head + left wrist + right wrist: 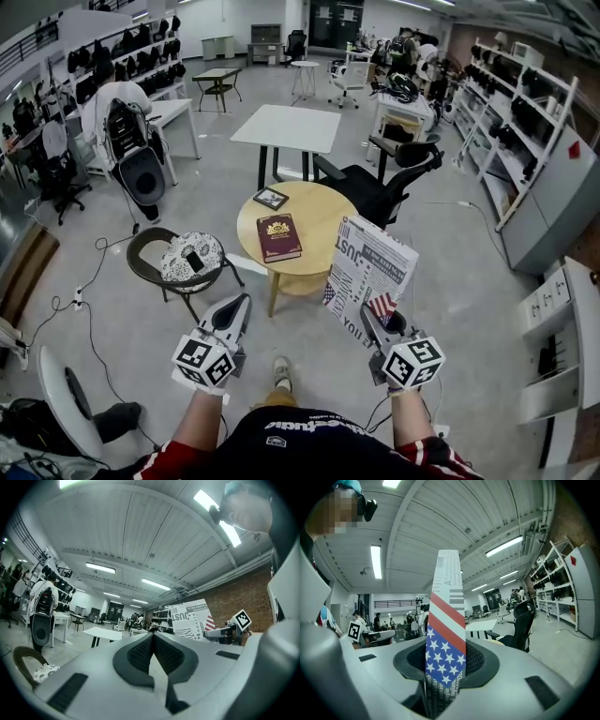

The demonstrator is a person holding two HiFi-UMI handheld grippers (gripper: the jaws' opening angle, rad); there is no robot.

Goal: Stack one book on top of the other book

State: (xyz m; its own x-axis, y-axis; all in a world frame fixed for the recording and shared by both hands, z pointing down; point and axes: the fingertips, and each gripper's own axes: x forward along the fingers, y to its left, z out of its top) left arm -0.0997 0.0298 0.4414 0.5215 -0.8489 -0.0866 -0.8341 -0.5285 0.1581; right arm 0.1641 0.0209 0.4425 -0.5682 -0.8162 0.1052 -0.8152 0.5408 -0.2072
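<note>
Book (370, 261) printed "JUST" gripped by right tongs (373, 319), left tongs (240, 306) clenched empty

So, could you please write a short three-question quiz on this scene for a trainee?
1. Which gripper holds the newsprint book? A: left. B: right.
2. True or false: the red book lies on the round table.
3. Fill in: the left gripper has its jaws ____, with nothing between them.

Key: 1: B, the right gripper. 2: true. 3: shut.
</note>
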